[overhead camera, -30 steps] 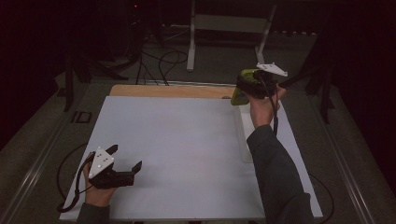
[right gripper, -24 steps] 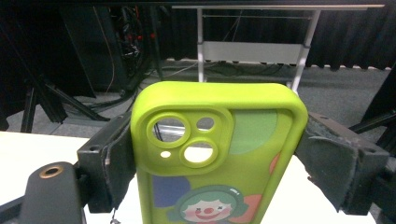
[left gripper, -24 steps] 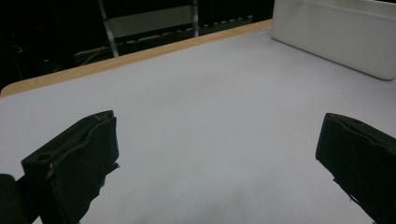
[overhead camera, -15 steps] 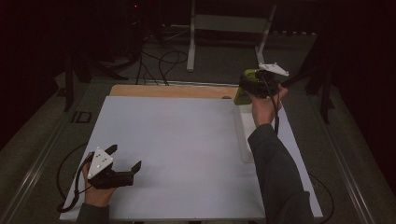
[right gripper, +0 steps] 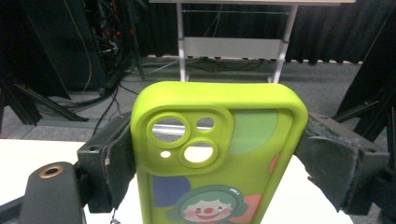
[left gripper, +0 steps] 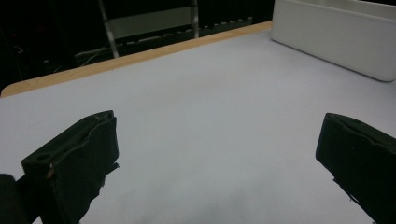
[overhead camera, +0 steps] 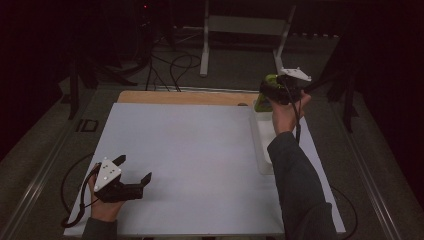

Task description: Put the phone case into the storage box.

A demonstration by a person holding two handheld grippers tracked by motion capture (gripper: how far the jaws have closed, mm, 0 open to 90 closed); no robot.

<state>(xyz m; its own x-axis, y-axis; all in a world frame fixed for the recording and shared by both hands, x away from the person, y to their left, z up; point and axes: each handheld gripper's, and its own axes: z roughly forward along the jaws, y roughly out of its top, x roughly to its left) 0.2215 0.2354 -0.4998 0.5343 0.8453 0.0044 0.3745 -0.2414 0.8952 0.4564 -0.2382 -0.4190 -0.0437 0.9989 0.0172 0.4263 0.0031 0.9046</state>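
Looking across the table from left to right, I first find my left gripper (overhead camera: pixel 134 171) low at the near-left corner of the white table mat (overhead camera: pixel 190 160), held in a hand just above the surface. Its jaws stand wide apart, and in the left gripper view the bare mat runs between the two black pads (left gripper: pixel 79 154) with nothing held. Its cable loops off the near-left edge.

Past the mat's middle, a long white tray (overhead camera: pixel 263 145) lies along the right side, running from the far edge toward me. In the left gripper view its wall (left gripper: pixel 336 37) sits at the far right, well apart from the jaws. A strip of wooden table edge (overhead camera: pixel 185 97) shows beyond the mat.

At the far right corner I have my right gripper (overhead camera: pixel 270 92) raised over the far end of the tray, the forearm and sleeve reaching up from the bottom. Its jaws are spread wide and clamped on a lime-green phone case (right gripper: pixel 219 154), one pad pressing each long side. The case stands upright between them with its back toward the camera: camera cut-outs near the top and a clown picture lower down. In the high view the case (overhead camera: pixel 267 82) shows as a green patch just left of the gripper's grey plate.
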